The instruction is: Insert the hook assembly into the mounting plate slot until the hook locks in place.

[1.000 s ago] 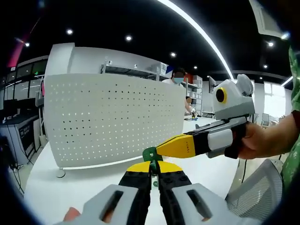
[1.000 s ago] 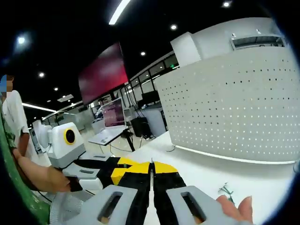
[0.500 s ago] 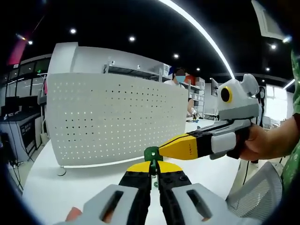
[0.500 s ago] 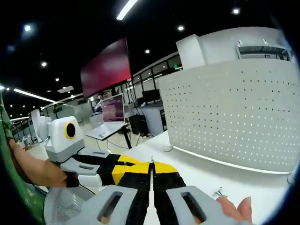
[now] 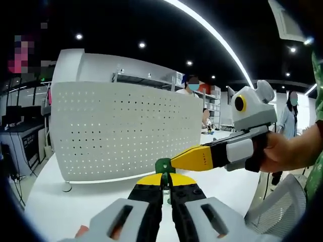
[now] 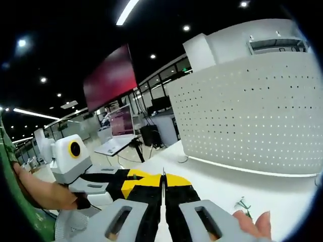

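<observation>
The mounting plate (image 5: 126, 131) is a white perforated panel standing upright on the white table (image 5: 75, 201); it fills the right of the right gripper view (image 6: 252, 116). My left gripper (image 5: 163, 177) is shut on a small green hook piece (image 5: 163, 165), held in the air in front of the panel. My right gripper (image 5: 177, 160) comes in from the right, held by a hand, and its yellow tip meets the same green piece. In the right gripper view my right gripper (image 6: 163, 177) is shut, with a thin edge of the piece between its jaws. The left gripper (image 6: 126, 184) meets it from the left.
A small green wire part (image 6: 243, 204) lies on the table near the panel's foot. A mesh chair back (image 5: 277, 206) stands at the table's right edge. People (image 5: 193, 84) stand behind the panel. Desks and screens (image 6: 121, 126) are farther off.
Both views have swayed slightly. The two grippers stay joined at the green hook piece in front of the panel.
</observation>
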`<action>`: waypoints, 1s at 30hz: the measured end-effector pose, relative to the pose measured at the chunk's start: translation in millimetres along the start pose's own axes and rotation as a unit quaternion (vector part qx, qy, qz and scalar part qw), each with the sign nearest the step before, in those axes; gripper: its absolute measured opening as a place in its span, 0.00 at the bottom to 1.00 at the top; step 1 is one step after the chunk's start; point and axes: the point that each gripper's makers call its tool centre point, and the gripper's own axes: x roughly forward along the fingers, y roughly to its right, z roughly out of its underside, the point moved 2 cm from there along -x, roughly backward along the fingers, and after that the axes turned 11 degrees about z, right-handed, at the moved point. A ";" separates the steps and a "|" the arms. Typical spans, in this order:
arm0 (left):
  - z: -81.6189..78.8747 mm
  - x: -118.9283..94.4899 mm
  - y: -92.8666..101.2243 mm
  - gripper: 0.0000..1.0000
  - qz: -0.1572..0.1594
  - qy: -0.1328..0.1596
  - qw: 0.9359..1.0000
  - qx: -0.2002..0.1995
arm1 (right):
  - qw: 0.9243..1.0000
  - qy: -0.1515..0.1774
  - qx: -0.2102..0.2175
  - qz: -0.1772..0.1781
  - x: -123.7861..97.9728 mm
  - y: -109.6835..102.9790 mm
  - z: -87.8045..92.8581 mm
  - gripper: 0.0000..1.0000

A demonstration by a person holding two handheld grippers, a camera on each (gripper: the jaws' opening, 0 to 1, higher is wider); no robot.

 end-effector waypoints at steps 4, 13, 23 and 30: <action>0.6 -0.5 -0.8 0.04 -0.003 0.000 1.000 0.005 | 1.000 -0.003 -0.009 0.001 0.6 -1.2 1.0 0.00; -2.3 -0.7 -2.8 0.03 -0.008 0.007 1.000 0.000 | 1.000 0.003 -0.028 0.000 2.1 -2.2 -2.9 0.00; -1.1 -1.1 -5.2 0.03 -0.016 0.003 1.000 -0.003 | 0.999 0.000 -0.041 0.001 3.4 -1.9 -2.2 0.02; -1.9 -2.1 -9.0 0.03 -0.028 0.004 1.000 -0.005 | 0.999 -0.002 -0.052 0.012 3.3 2.1 -3.5 0.06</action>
